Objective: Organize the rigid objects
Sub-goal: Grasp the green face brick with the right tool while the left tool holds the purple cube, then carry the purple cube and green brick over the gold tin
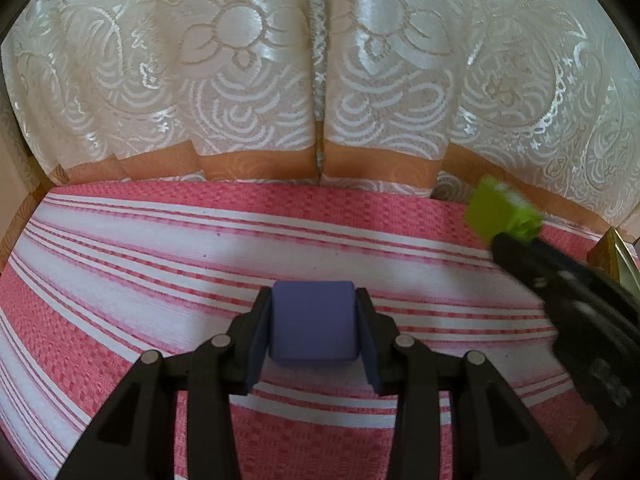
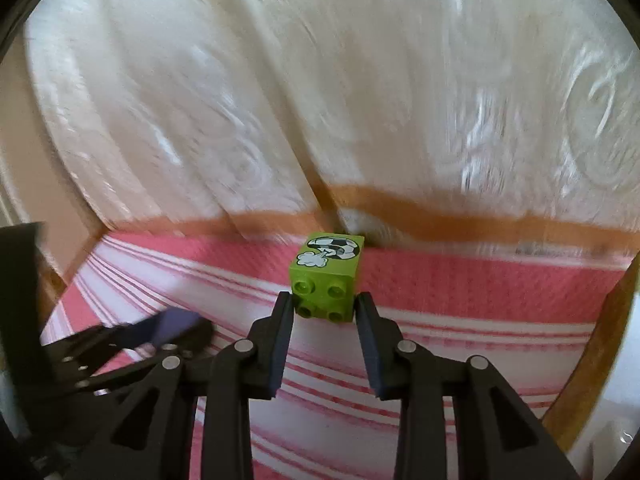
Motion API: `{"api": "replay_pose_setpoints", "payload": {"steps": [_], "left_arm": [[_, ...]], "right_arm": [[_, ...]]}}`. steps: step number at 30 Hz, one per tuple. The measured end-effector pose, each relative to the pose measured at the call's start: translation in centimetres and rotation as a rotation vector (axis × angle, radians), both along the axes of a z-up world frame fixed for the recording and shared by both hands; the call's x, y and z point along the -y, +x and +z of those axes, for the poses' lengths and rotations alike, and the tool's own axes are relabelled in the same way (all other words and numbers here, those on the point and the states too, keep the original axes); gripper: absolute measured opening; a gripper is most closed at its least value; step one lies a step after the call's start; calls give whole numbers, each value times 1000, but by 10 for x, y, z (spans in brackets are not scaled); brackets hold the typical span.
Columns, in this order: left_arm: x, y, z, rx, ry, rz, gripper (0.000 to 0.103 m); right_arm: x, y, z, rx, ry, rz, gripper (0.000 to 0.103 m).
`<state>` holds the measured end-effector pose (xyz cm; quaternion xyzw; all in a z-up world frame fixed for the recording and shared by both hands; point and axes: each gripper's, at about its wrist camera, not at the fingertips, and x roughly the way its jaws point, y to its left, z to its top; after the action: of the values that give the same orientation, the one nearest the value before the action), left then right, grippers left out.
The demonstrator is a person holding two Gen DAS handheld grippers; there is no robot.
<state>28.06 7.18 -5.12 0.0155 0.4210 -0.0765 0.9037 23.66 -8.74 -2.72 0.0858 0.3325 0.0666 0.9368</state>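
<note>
Closest to my left camera, the left gripper (image 1: 314,322) is clamped on a blue cube (image 1: 313,320), both pads flat against its sides, so I have it square and steady above the striped cloth (image 1: 160,264). I keep it low and central, I judge, to leave the other hand room.

On the right camera, the right gripper (image 2: 325,308) pinches a green brick (image 2: 328,274) only by its near, studded end, fingertips on either side. Most of the brick sticks out ahead, its printed face up, near the cloth's far edge by the curtain (image 2: 320,100). That shallow hold could let it pivot, so I would move gently. Both pieces are off the cloth.
</note>
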Motion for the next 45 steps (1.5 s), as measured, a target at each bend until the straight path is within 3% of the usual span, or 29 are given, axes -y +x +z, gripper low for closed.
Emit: {"api": "replay_pose_setpoints", "payload": {"steps": [8, 18, 30, 45], "left_arm": [[-13, -19, 10, 87, 17, 90, 39], [-12, -75, 32, 264, 59, 153, 39], [-3, -123, 37, 296, 48, 153, 39], [3, -153, 36, 299, 8, 142, 39]], "right_arm": [[1, -50, 15, 139, 20, -42, 35], [0, -90, 16, 195, -16, -88, 35], [11, -136, 18, 202, -4, -123, 35], [18, -174, 19, 214, -28, -142, 35]]}}
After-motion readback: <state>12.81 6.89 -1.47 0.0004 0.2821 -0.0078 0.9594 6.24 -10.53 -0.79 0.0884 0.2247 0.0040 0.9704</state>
